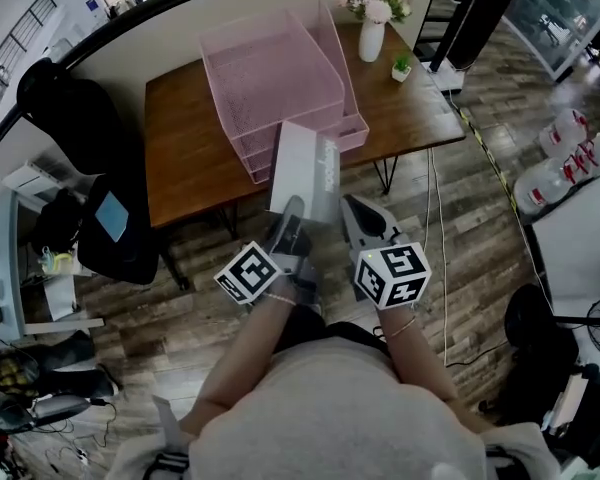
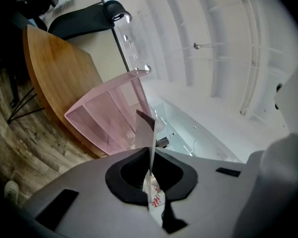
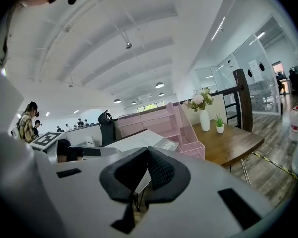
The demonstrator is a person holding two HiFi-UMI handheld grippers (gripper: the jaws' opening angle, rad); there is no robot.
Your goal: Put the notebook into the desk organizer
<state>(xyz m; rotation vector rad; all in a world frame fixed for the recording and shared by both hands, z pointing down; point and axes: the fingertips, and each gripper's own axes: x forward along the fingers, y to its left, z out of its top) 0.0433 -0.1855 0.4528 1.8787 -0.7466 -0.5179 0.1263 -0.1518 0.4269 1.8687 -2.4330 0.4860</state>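
The notebook (image 1: 305,168), grey-white with print on its spine, hangs upright in the air just in front of the wooden table (image 1: 190,158). My left gripper (image 1: 292,208) is shut on its lower edge; in the left gripper view the thin notebook (image 2: 148,133) stands clamped between the jaws of the left gripper (image 2: 150,170). My right gripper (image 1: 348,203) sits beside the notebook's lower right corner, jaws shut with the tips touching. From the right gripper (image 3: 148,152) the notebook (image 3: 139,140) lies just beyond. The pink mesh desk organizer (image 1: 270,68) stands on the table behind the notebook.
A white vase of flowers (image 1: 372,28) and a small potted plant (image 1: 402,66) stand at the table's far right. A black chair (image 1: 80,118) is to the left. Water bottles (image 1: 560,158) are on the floor at the right, and a cable (image 1: 435,228) runs past the table legs.
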